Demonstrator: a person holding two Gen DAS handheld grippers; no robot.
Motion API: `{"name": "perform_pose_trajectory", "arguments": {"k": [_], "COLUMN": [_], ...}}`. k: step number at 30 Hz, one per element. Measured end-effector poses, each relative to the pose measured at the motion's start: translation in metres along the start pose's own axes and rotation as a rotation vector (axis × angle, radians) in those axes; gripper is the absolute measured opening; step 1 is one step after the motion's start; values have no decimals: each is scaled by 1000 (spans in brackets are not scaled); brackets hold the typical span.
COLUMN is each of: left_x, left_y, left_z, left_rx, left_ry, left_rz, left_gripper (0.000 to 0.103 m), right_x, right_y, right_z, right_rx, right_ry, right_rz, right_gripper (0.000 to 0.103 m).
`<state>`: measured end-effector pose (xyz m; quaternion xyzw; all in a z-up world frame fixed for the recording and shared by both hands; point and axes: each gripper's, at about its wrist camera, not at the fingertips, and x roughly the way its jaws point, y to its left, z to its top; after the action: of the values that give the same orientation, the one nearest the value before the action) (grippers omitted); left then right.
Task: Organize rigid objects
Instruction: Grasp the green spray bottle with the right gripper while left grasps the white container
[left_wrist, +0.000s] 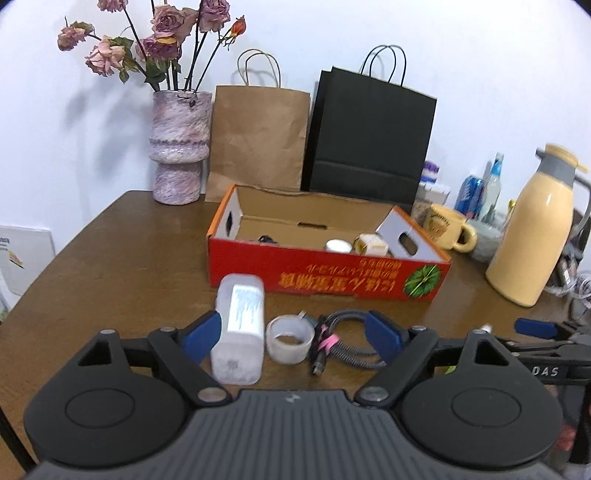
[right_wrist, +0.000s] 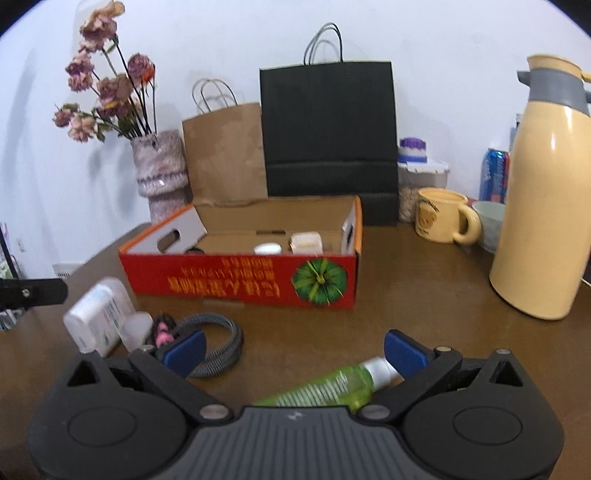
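My left gripper (left_wrist: 291, 334) hovers low over the brown table (left_wrist: 129, 258) with its jaws wide apart. Between its blue pads lie a white plastic container (left_wrist: 240, 332), a roll of clear tape (left_wrist: 290, 338) and a coiled grey cable (left_wrist: 343, 341). The left pad sits right beside the container and the right pad sits by the cable. Behind them stands the open red cardboard box (left_wrist: 328, 273) with a few small jars inside. My right gripper (right_wrist: 294, 352) is open over a green spray bottle (right_wrist: 332, 387), which lies on the table with its white cap near the right pad.
Along the wall stand a vase of dried roses (left_wrist: 179, 147), a brown paper bag (left_wrist: 258, 136) and a black paper bag (left_wrist: 369, 136). To the right are a yellow mug (right_wrist: 441, 216), a tall cream jug (right_wrist: 543, 206), a bowl and cans.
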<state>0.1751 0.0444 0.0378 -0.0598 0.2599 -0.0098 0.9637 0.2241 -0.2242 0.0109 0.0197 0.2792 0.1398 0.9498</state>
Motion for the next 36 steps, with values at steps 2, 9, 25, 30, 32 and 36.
{"name": "perform_pose_trajectory", "arguments": {"k": [2, 9, 25, 30, 32, 36], "left_x": [3, 19, 28, 47, 57, 73], "left_y": [-2, 6, 13, 21, 24, 29], "left_z": [-7, -19, -13, -3, 1, 2], "left_rx": [17, 16, 10, -18, -35, -64], "left_ry": [0, 11, 16, 65, 90, 129], "left_rz": [29, 88, 120, 134, 135, 119], "left_gripper": [88, 88, 83, 67, 58, 46], "right_x": [2, 15, 47, 45, 45, 46], "right_y": [-1, -3, -6, -1, 0, 0], "right_z": [-7, -15, -20, -23, -24, -23], "right_rx": [-3, 6, 93, 64, 54, 52], "right_ry": [18, 50, 142, 119, 111, 107], "right_rz": [-23, -97, -129, -120, -120, -112], "right_gripper": [103, 103, 41, 36, 36, 35]}}
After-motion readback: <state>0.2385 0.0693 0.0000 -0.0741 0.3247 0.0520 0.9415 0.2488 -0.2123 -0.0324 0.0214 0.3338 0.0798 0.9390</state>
